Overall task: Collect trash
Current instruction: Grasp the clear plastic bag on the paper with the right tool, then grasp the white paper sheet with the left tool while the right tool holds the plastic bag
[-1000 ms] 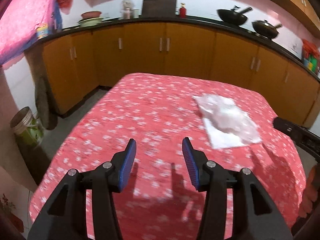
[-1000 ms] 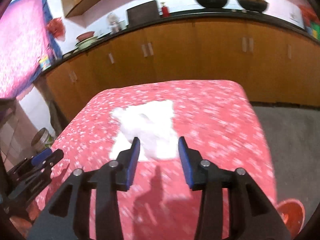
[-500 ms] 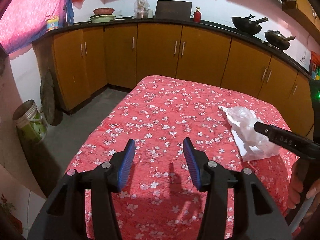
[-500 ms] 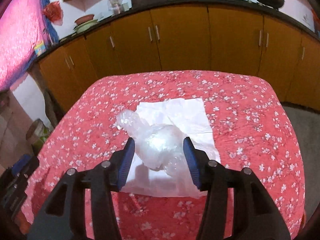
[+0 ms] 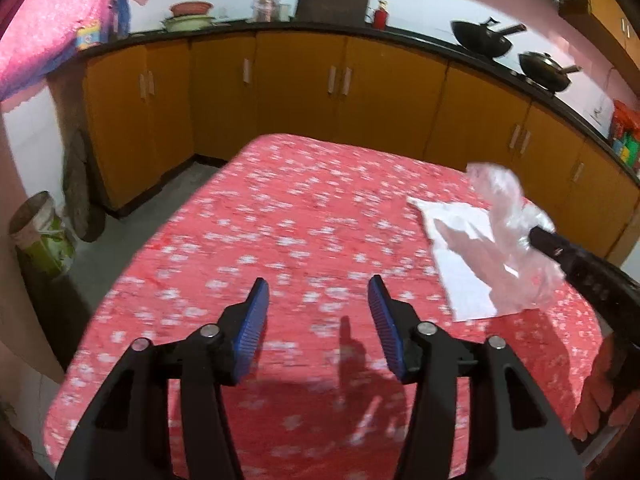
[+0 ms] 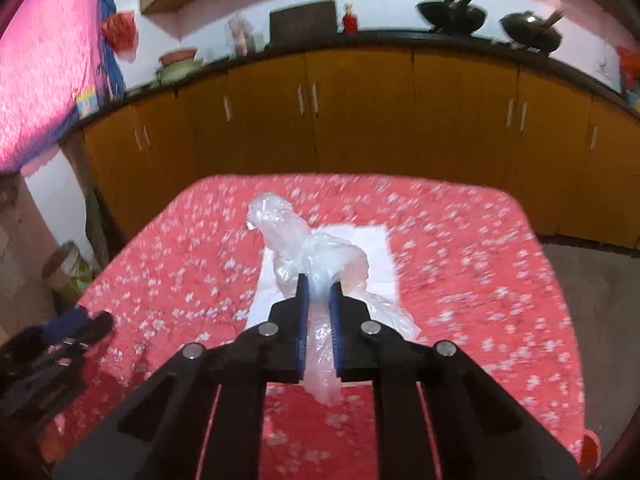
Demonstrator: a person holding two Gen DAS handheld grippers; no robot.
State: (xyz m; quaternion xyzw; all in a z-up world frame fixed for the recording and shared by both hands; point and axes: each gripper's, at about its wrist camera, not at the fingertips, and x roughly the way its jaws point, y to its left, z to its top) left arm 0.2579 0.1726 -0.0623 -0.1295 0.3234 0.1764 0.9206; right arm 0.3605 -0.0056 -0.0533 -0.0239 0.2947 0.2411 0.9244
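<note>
The right gripper (image 6: 319, 288) is clamped on a crumpled clear plastic bag (image 6: 308, 248), its blue pads pressed together on the film (a loose tail hangs out below the fingers). The bag is raised above a white sheet of paper (image 6: 376, 248) that lies flat on a table covered with a red flowered cloth (image 6: 480, 280). From the left wrist camera the bag (image 5: 508, 220) shows at the tip of the right gripper (image 5: 538, 236), over the paper (image 5: 460, 280) on the table's right side. The left gripper (image 5: 318, 292) hovers above the cloth (image 5: 280, 220) with jaws wide apart, holding nothing. Orange cabinets (image 6: 360, 112) line the wall behind.
</note>
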